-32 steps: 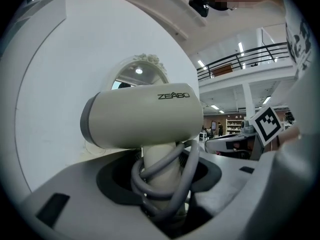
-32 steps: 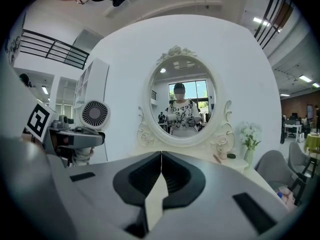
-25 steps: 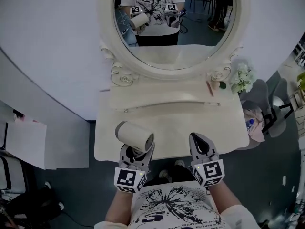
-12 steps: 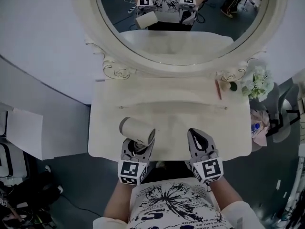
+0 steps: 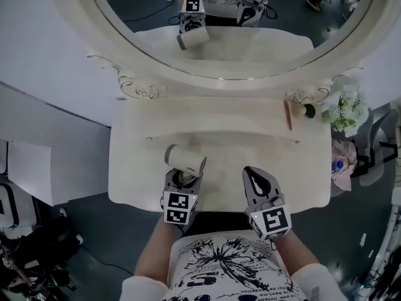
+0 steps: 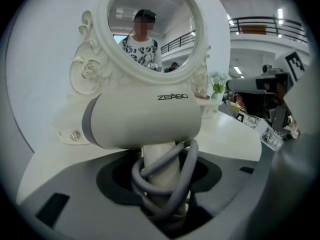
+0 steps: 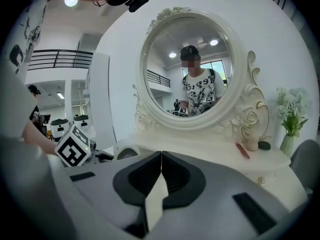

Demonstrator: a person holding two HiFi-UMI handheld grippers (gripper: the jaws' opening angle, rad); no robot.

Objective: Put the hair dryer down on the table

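The hair dryer (image 5: 185, 158) is gripped by its handle in the left tongs (image 5: 182, 179), whose jaws are partly closed round the handle and the grey rubbery cord (image 6: 191, 168) looped about it. It is held near the cream worktop's (image 5: 144, 187) front edge, left of centre; contact with the surface cannot be told. Its smooth white cylindrical barrel lies crosswise along that edge, with the grilled end turned toward the right tongs (image 5: 255, 179), which are shut and empty.
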